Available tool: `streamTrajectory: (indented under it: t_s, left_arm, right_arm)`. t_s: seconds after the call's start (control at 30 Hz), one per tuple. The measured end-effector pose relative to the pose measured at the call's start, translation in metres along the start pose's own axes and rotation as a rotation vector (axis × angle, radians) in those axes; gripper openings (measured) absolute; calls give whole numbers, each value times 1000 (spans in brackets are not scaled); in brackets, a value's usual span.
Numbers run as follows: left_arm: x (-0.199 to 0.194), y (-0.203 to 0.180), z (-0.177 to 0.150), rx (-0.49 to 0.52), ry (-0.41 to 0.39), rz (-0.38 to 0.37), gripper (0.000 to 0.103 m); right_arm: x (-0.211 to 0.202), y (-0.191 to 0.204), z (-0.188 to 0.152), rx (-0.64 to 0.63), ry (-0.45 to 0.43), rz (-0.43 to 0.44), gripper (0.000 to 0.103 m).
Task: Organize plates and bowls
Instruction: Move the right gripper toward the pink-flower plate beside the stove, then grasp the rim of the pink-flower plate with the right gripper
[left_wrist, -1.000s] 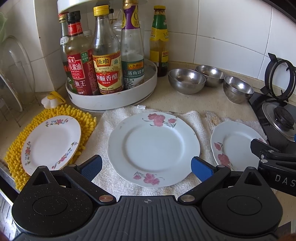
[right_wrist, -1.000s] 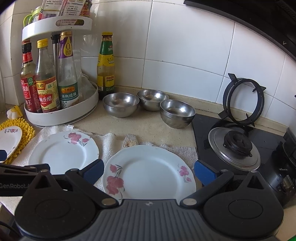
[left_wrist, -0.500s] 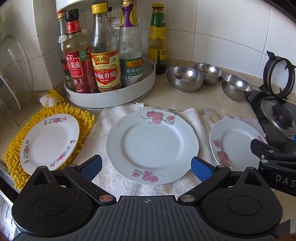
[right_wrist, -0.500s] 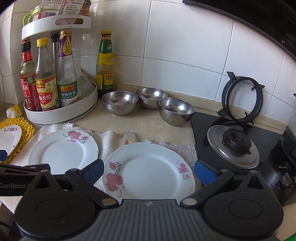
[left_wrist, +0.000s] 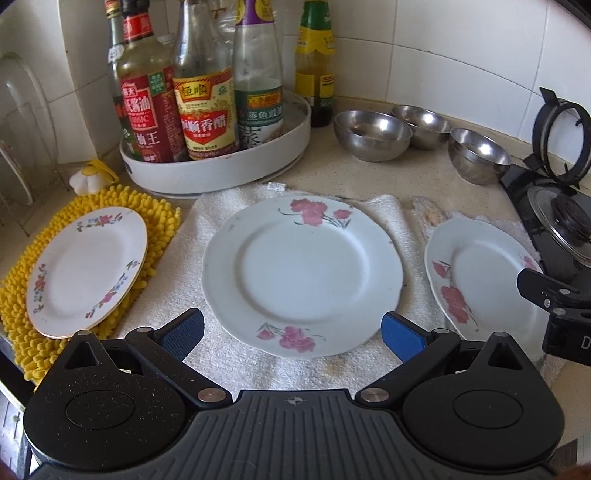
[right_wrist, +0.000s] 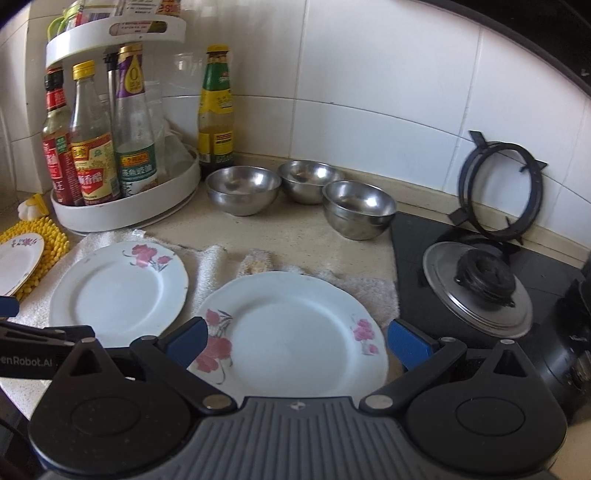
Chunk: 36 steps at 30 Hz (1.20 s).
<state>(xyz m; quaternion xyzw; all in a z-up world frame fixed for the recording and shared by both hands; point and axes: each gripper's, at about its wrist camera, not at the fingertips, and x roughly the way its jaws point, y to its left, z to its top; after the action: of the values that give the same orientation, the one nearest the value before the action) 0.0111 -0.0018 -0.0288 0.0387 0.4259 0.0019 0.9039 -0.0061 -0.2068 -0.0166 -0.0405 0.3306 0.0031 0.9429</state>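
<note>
The left gripper (left_wrist: 292, 332) hung with its blue-padded fingers (left_wrist: 400, 334) spread wide and empty, the near rim of the middle plate (left_wrist: 301, 275) lying between them on the white towel (left_wrist: 207, 221). To the left of those fingers a small plate (left_wrist: 86, 271) sat on a yellow mat (left_wrist: 162, 218). The right gripper (right_wrist: 297, 341) likewise stood with fingers (right_wrist: 406, 343) apart, holding nothing, above the right plate (right_wrist: 291, 332); whether they touched its rim was hard to tell. Beyond the fingers, three steel bowls (right_wrist: 242, 188) stood close together on the bench (right_wrist: 295, 236), beside a white bottle rack (right_wrist: 125, 210).
</note>
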Motion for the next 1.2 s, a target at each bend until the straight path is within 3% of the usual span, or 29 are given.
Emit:
streamTrajectory:
  t_s: [0.2,0.3,0.57,0.7,0.77,0.9,1.0,1.2]
  left_arm:
    - [8,11,8,-70,18,44,103]
    - [13,17,11,-121,32,56,103]
    - [28,28,18,-179,22,85,103]
    - [38,32,17,-180,23,60,99]
    - [44,35,15,-188,49,26,95]
    - [54,46,16,-212,60,-58,83]
    - [66,55,20,-226,102,-113,82]
    - [77,54,28,-161,109,-141,86]
  right_arm:
    - [25,12,26,-80,-8,125,103]
    - [41,16,38,-98,23,230,100]
    - [86,35,61,-170,108,470,85]
    - [107,46,64,-222,150,535,77]
    - [116,50,64,-232,191,567,66]
    - [123,58,64,-231,223,658,61]
    - [134,63,65,-197,278,650,60]
    - [142,58,74,-141,260,586,59]
